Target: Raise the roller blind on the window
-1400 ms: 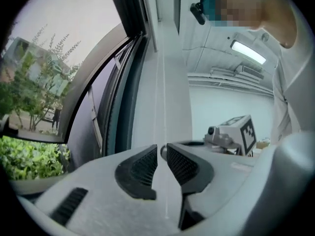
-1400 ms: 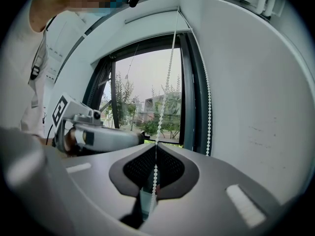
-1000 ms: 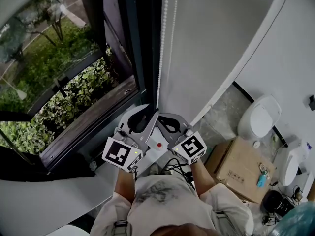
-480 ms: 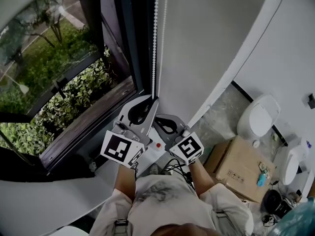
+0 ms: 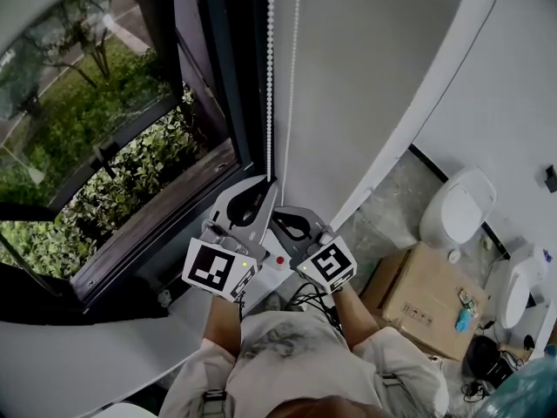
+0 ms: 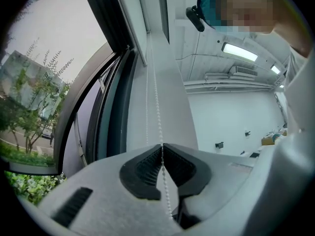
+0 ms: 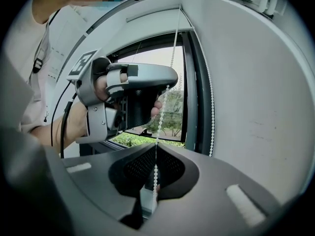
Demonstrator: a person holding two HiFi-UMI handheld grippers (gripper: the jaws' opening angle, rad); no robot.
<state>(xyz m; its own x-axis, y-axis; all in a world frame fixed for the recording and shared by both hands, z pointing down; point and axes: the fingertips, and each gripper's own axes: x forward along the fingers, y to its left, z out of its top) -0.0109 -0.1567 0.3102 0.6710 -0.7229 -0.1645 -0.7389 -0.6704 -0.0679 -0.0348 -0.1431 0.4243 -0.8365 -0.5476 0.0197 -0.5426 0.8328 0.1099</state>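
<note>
Cardboard box (image 5: 419,301), toilet (image 5: 457,209) on floor (image 5: 393,194) right; bead chain (image 5: 269,68) beside window frame (image 5: 224,85).

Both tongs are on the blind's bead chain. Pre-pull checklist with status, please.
1. Left tongs gripping the bead chain: ok. They have just been closing, and the pads pinch the strand.
2. Right tongs gripping: ok. They are shut on what looks like the same strand, below the left tongs.
3. Free strand clear of both tongs: ok. It hangs apart, by the window frame.
4. Held strand straight above the left tongs: ok.
5. How far the roller blind is up: cannot tell. Its bottom edge shows in no view.
</note>
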